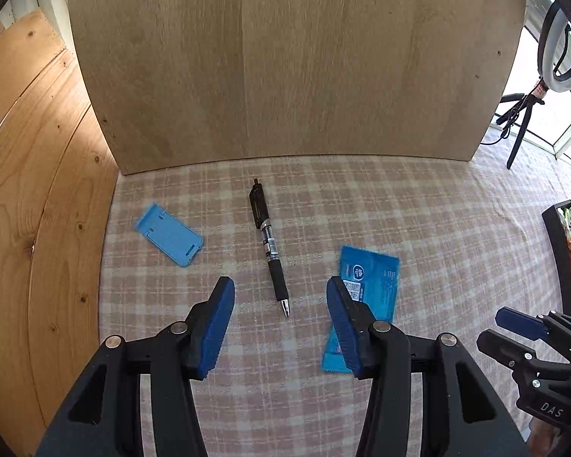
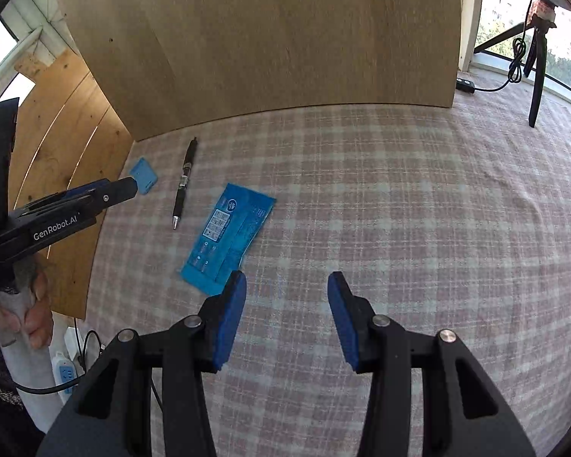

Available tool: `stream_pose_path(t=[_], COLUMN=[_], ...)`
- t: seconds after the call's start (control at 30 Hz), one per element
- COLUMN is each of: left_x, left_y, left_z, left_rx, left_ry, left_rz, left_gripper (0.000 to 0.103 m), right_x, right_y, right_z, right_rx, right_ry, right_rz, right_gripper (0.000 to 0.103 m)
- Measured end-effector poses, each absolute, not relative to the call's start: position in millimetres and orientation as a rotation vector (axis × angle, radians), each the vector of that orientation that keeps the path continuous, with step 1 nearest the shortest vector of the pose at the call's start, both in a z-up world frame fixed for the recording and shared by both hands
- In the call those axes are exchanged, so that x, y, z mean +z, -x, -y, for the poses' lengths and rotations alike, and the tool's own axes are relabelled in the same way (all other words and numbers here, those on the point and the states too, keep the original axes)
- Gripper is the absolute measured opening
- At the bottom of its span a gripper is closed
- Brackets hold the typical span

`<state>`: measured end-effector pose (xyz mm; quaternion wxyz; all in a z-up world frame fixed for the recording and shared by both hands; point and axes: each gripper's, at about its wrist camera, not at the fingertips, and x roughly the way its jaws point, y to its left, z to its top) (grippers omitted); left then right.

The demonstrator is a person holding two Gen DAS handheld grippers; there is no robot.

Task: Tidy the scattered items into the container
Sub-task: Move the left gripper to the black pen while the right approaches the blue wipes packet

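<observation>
A black pen lies on the checked cloth, tip toward me. My left gripper is open and empty, its fingers either side of the pen's tip, above the cloth. A light blue flat plastic piece lies to the left. A blue packet lies to the right, partly behind my right finger. In the right wrist view my right gripper is open and empty over bare cloth, with the packet just ahead to its left, the pen and blue piece farther off.
A black container with small items stands at the far right edge. A wooden board stands upright behind the cloth, wooden panels to the left. A ring light on a tripod stands at back right. The left gripper's body shows at left.
</observation>
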<state>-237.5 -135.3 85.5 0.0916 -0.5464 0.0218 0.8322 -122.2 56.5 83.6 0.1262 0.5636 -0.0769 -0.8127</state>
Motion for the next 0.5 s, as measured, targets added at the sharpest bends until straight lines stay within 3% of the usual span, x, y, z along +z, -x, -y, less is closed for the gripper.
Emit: stream_pose_path(t=[0.4,0.5], left_x=[33.8,28.0], left_y=[272.3,277.2], left_z=[128.1,127.8], left_rx=[2.369,2.351], left_ry=[1.722,1.729], left_rz=[-0.081,-0.073], left_gripper=[0.043,0.039], right_x=[29.1,22.7], right_y=[161.0,165.9], right_z=[2.7,13.9], right_rx=[-2.307,-2.309], right_ry=[-1.795,-1.831], right_rz=[0.367,0.392], right_gripper=[0.044,0.05])
